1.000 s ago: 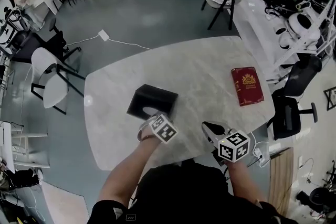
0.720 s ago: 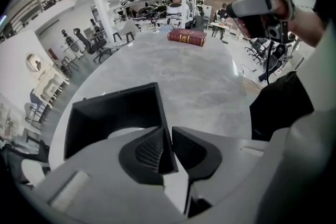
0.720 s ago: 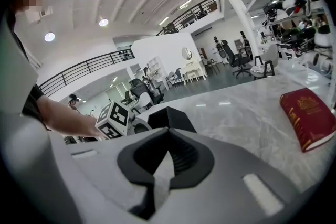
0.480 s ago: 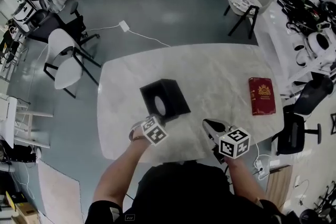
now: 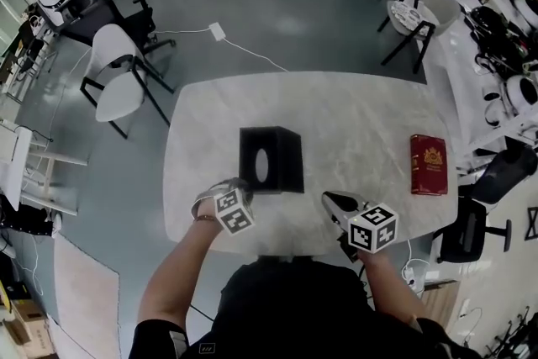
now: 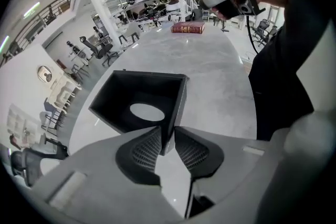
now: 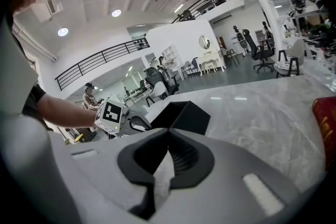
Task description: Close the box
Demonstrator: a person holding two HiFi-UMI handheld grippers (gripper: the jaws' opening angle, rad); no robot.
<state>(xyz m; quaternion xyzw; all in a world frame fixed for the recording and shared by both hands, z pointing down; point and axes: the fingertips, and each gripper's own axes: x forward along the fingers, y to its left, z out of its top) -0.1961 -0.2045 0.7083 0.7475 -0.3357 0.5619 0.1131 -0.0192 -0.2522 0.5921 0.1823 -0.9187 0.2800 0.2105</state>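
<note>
A black box (image 5: 271, 160) with an oval hole stands near the middle of the marble table (image 5: 361, 113). My left gripper (image 5: 238, 182) is at the box's near left corner. In the left gripper view its jaws (image 6: 167, 136) have just been opening a little, with the box's corner wall (image 6: 176, 102) between the pads and touching both. My right gripper (image 5: 329, 199) hovers over the table's near edge, right of the box. It is shut with nothing in it (image 7: 167, 134). The right gripper view shows the box (image 7: 184, 115) ahead.
A red book (image 5: 429, 165) lies flat near the table's right edge. On the floor stand a white chair (image 5: 118, 80) at the left, a black-legged stool (image 5: 412, 21) beyond the table and a black office chair (image 5: 471, 227) at the right.
The box has turned on the table and now sits square to its near edge. My left gripper moved left with the box's corner. The right gripper swung left, so the book slid to its view's edge.
</note>
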